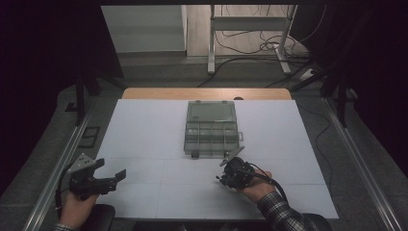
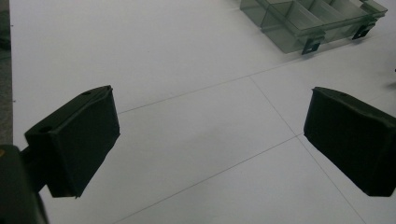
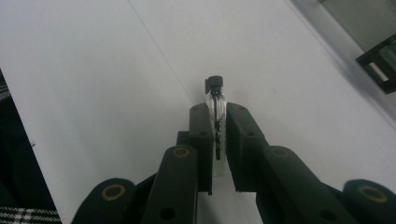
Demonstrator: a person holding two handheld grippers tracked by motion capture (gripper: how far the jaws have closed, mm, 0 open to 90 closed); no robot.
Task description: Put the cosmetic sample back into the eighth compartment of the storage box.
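Gripping a small glass vial (image 3: 215,109) tight, the right gripper (image 1: 230,177) is hovering just short of the open compartment box (image 1: 210,131), the nearer hand; the left gripper (image 1: 113,179) is waiting wide open, empty.

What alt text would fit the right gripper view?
The right gripper has its jaws shut on a small clear vial with a black cap, held above a white table.
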